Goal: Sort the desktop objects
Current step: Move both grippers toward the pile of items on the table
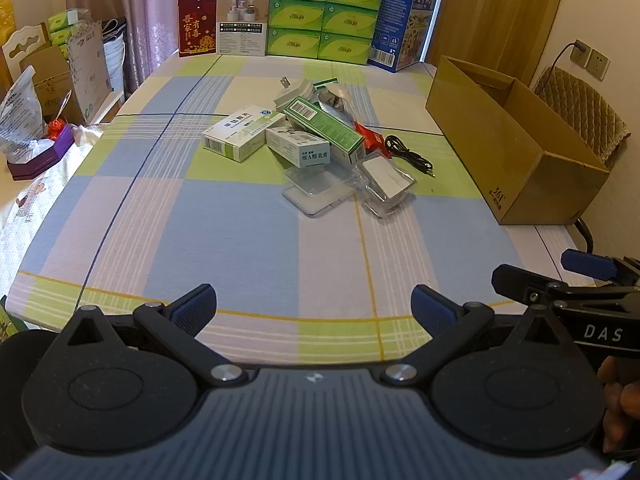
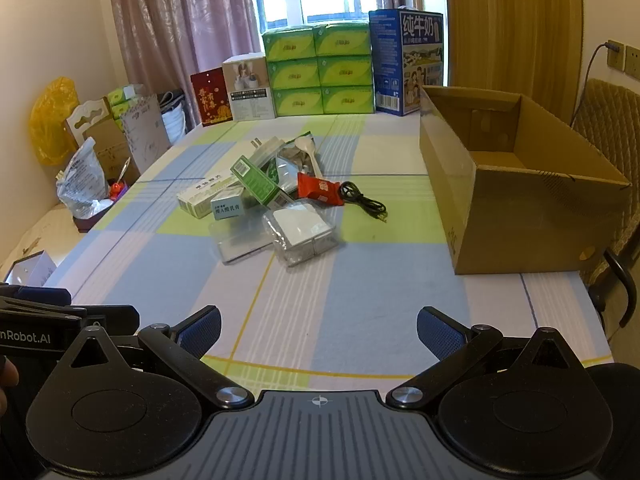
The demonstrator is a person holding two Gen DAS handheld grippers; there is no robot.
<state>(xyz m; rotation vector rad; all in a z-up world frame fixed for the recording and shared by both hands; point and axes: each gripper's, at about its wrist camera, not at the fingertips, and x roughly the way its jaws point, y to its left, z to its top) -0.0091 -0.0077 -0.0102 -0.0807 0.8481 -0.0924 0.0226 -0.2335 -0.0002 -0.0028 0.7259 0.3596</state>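
Table (image 1: 160, 240): covered by a checked cloth of blue, green and lilac.

Cardboard box (image 2: 520, 208): open-topped, nothing seen inside, standing at the table's right edge, right of the pile.

Stacked green tissue packs (image 1: 326, 14), blue milk carton (image 2: 406, 60): upright along the table's far edge, behind the pile.

Pile of desktop objects (image 1: 316, 140): mid-table, well ahead of both claws, with bare cloth between. Contents:
- white-and-green medicine box (image 1: 240, 134), at the pile's left;
- dark green carton (image 1: 324, 126), lying tilted across the others;
- small white box (image 1: 298, 146), under the green carton's near end;
- clear plastic case (image 1: 316, 192), at the pile's near side;
- clear case with a white insert (image 2: 300, 228), just right of the first case;
- red packet (image 2: 320, 192), beyond that case;
- black cable (image 2: 364, 202), coiled at the pile's right, between pile and cardboard box.

Left gripper (image 1: 314, 308): jaws spread wide, holding nothing, over the table's near edge.

Right gripper (image 2: 318, 330): jaws likewise apart and unloaded, alongside.
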